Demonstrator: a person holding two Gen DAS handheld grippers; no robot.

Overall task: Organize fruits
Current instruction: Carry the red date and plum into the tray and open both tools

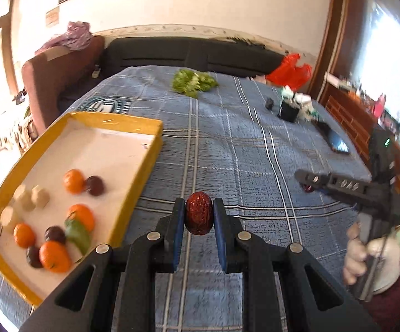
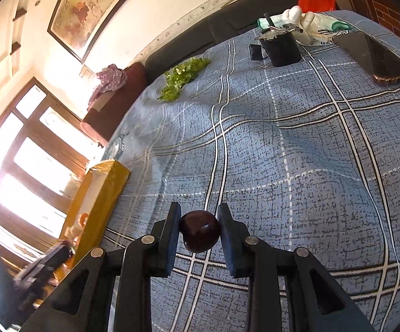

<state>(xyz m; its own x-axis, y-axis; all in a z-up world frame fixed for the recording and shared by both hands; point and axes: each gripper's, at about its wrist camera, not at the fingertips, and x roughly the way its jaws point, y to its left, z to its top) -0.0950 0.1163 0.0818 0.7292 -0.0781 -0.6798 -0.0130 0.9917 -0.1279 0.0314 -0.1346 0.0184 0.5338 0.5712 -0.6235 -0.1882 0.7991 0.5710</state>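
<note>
My left gripper (image 1: pixel 199 212) is shut on a wrinkled red date (image 1: pixel 199 212) and holds it above the blue plaid cloth, just right of the yellow tray (image 1: pixel 133 123). The tray holds several oranges (image 1: pixel 73 181), dark plums (image 1: pixel 94 185), pale round pieces (image 1: pixel 40 196) and a green leaf (image 1: pixel 77 233). My right gripper (image 2: pixel 199 228) is shut on a dark plum (image 2: pixel 199 231) above the cloth; the tray's yellow wall (image 2: pixel 100 193) stands to its left. The right gripper also shows in the left wrist view (image 1: pixel 307 186), far right, with the plum partly hidden.
On the cloth's far side lie a bunch of green leaves (image 1: pixel 193 82), a black cup (image 2: pixel 281 48), white gloves (image 2: pixel 305 22), a phone (image 2: pixel 377 58) and a red bag (image 1: pixel 289 72). A dark sofa (image 1: pixel 194 54) runs behind. A brick-pattern wall (image 1: pixel 349 119) is at right.
</note>
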